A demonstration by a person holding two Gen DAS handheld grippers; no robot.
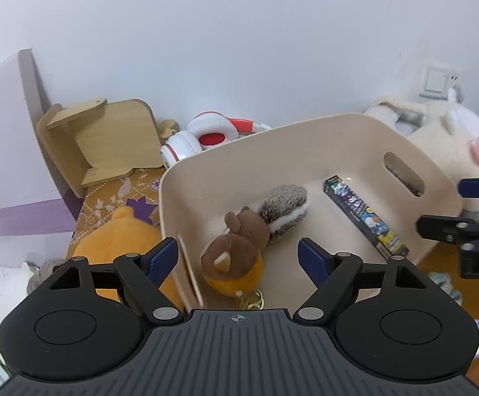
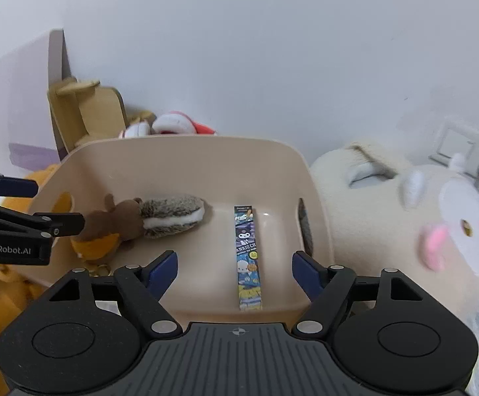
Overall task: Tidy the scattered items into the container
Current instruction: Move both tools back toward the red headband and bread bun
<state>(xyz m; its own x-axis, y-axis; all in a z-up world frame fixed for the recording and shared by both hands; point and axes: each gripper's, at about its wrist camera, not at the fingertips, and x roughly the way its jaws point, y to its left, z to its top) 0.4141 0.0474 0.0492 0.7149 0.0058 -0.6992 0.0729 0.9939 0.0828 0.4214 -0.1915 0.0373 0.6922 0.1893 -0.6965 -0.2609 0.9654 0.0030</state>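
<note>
Toys still lie scattered around the beige bin, and two things already sit inside it: one brown squirrel plush against its left wall and one long printed box flat on its floor toward the right wall. We hold our left gripper over the bin's near edge with its fingers wide apart and nothing between them; our right gripper hangs over the box with its fingers just as far apart, also empty.

Outside the bin we count one orange plush pressed against its left wall, one pair of red-and-white headphones behind its far rim, one big cream plush against its right wall, and one wooden stand beyond the headphones.

We judge the main risk to be crowding: the cream plush looks nearly as large as the bin, so forcing it in could bury the box or tip the bin. Both grippers reaching across the bin together could also collide, since each already shows at the edge of the other's view.
</note>
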